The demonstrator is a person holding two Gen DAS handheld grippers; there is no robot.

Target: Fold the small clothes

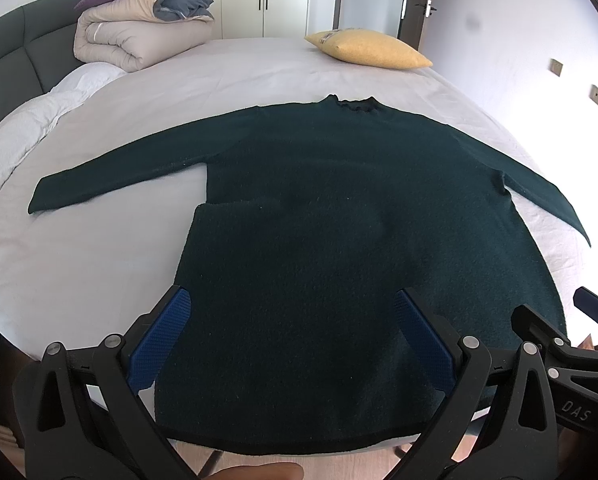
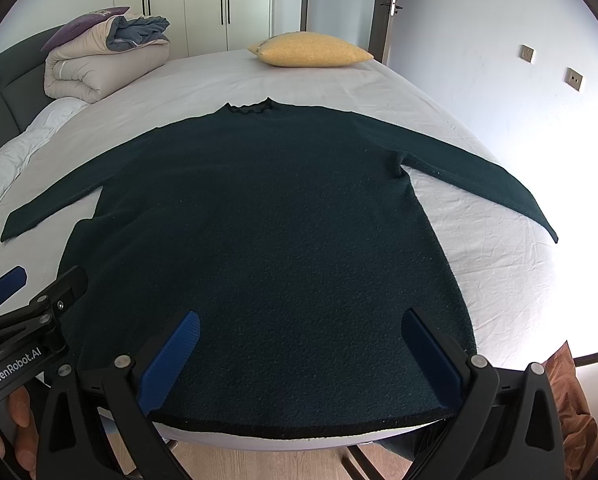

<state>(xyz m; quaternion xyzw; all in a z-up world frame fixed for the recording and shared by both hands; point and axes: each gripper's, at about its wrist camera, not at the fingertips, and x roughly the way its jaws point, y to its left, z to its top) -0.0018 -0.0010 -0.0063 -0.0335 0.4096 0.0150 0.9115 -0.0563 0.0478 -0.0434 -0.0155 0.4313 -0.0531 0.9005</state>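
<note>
A dark green long-sleeved sweater (image 1: 339, 208) (image 2: 259, 220) lies flat on the white bed sheet, collar away from me, both sleeves spread out, hem at the bed's near edge. My left gripper (image 1: 291, 304) is open, hovering over the hem's left part, its blue pads wide apart with nothing between them. My right gripper (image 2: 301, 326) is open too, above the hem's right part. In the right wrist view the left gripper (image 2: 35, 280) shows at the left edge; in the left wrist view the right gripper (image 1: 555, 312) shows at the right edge.
A yellow pillow (image 1: 369, 50) (image 2: 311, 50) lies at the far end of the bed. A rolled beige duvet (image 1: 139, 32) (image 2: 99, 64) with bedding on top sits far left by the dark headboard (image 1: 7, 60). Wooden floor shows below the bed's near edge.
</note>
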